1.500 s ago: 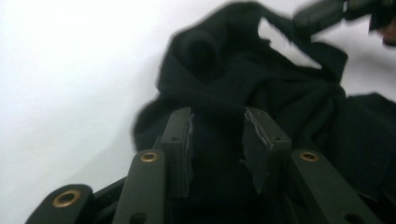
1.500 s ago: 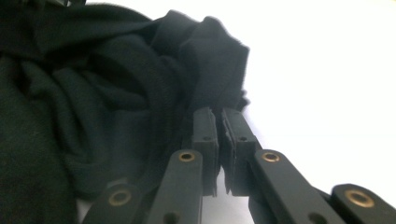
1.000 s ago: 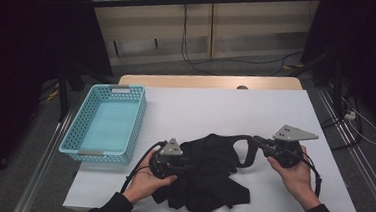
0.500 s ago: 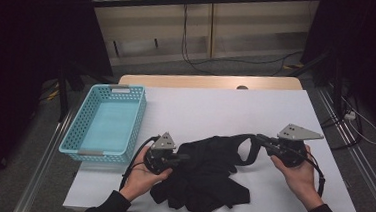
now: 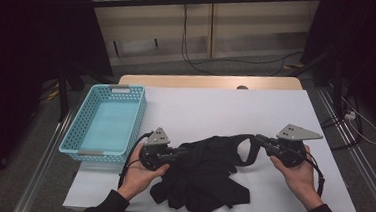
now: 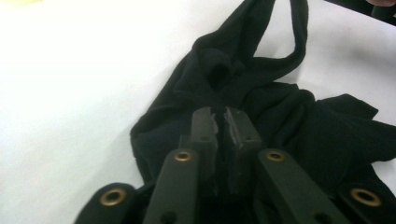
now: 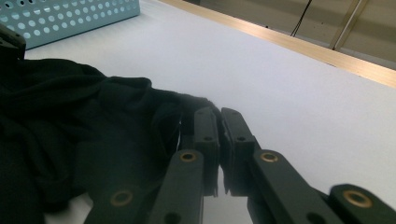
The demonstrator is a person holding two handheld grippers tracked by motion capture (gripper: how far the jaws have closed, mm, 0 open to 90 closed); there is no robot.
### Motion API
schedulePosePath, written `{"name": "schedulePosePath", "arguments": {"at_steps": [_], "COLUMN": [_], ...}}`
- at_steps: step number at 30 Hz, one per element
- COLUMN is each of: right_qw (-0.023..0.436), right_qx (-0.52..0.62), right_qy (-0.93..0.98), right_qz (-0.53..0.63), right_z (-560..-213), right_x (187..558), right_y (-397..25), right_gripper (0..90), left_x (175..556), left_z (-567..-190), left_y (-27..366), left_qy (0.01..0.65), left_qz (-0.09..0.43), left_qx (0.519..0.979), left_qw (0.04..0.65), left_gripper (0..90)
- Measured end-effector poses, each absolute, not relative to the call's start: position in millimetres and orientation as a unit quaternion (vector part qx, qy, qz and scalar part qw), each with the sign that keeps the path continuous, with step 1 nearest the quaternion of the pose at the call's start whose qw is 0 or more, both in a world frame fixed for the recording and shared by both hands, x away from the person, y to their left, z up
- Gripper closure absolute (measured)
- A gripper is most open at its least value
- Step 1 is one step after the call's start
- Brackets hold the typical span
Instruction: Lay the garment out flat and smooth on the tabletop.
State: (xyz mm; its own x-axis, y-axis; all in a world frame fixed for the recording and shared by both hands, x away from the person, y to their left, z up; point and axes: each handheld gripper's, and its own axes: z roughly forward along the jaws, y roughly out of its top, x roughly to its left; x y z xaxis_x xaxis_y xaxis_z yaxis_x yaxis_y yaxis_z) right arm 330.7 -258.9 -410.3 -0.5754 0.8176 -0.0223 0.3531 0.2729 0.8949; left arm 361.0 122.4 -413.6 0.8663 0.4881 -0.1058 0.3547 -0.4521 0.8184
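High view: black garment [image 5: 206, 175] stretched between 2 grippers.

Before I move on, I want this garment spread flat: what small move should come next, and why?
Probably draw the two grippers a little farther apart. The left gripper and right gripper are each shut on the black garment, whose strap runs toward the right gripper while the rest lies bunched on the white table.

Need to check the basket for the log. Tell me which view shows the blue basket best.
The high view: the blue basket sits whole at the table's left side, its inside visible. The right gripper view catches just a perforated wall at the top left. The left gripper view looks at the black garment.
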Motion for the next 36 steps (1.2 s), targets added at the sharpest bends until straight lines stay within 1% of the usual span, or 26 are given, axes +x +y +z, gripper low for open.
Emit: {"name": "schedulePosePath", "arguments": {"at_steps": [3,5,9,12,13,15,17,19,26,31,36], "right_qw": [0.251,0.249,0.25,0.249,0.248,0.249,0.25,0.25,0.255,0.259,0.272], "right_qx": [0.386,0.387,0.387,0.386,0.386,0.384,0.384,0.387,0.388,0.385,0.387], "right_qy": [0.758,0.759,0.758,0.76,0.76,0.761,0.76,0.758,0.753,0.751,0.739], "right_qz": [0.461,0.461,0.461,0.46,0.46,0.46,0.461,0.463,0.467,0.47,0.479], "right_z": [-411.0,-411.0,-411.1,-411.8,-411.9,-411.6,-411.0,-410.2,-405.3,-401.2,-389.2], "right_x": [330.9,330.6,330.3,330.4,330.2,329.8,329.8,330.0,331.5,332.8,335.7], "right_y": [-258.2,-258.1,-259.3,-259.2,-258.6,-257.9,-257.9,-258.8,-260.7,-259.8,-264.9], "right_gripper": [86.6,86.5,86.5,86.5,86.5,86.5,86.5,86.5,86.5,86.5,86.6], "left_x": [361.2,359.5,352.6,348.8,347.3,344.4,344.3,345.7,356.1,363.3,376.9], "left_z": [-421.7,-428.8,-436.6,-440.2,-441.4,-440.8,-438.2,-434.2,-407.5,-394.2,-379.7], "left_y": [115.0,109.0,103.1,100.6,99.6,98.2,99.9,104.1,121.7,127.6,131.0], "left_qy": [0.243,0.229,0.213,0.21,0.204,0.188,0.186,0.195,0.217,0.234,0.263], "left_qz": [0.071,0.061,0.048,0.058,0.058,0.048,0.044,0.035,0.044,0.06,0.084], "left_qx": [0.869,0.883,0.9,0.908,0.911,0.917,0.915,0.903,0.866,0.848,0.82], "left_qw": [0.425,0.405,0.376,0.359,0.355,0.35,0.355,0.382,0.449,0.471,0.502], "left_gripper": [73.3,67.3,59.8,59.7,60.0,69.2,77.4,84.7,87.7,88.1,88.3]}}
